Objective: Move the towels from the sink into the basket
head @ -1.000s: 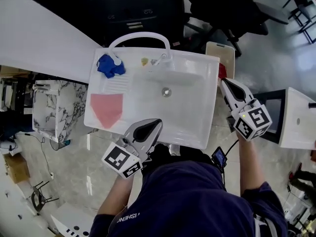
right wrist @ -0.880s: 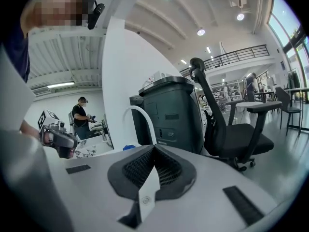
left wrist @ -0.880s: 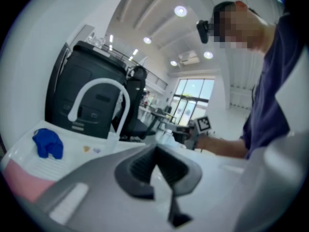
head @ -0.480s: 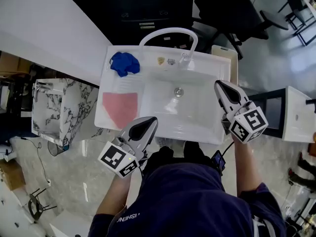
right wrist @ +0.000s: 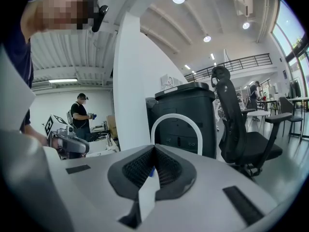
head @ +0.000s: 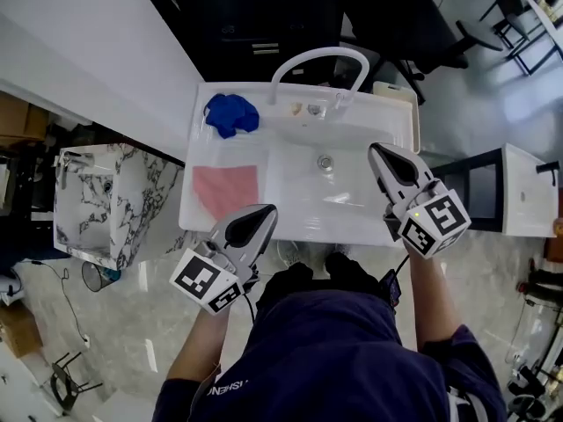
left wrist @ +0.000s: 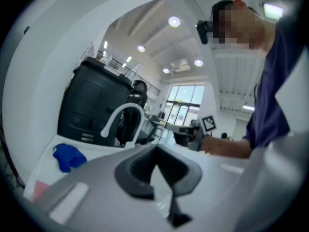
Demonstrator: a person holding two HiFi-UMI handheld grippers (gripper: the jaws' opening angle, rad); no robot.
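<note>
Blue towel: crumpled, at the back left corner of the sink's draining shelf, beside the foot of the arched white faucet. Pink towel: flat, on the same shelf in front of the blue one, apart from it. White sink: the basin holds only its drain. Left gripper: jaws closed together, holding nothing, over the sink's front rim just beside the pink towel's near corner. Right gripper: jaws clenched, empty, above the basin's right side. Marble-patterned box: on the floor left of the sink. Black cabinet: behind the sink. Office chair: behind it to the right.
</note>
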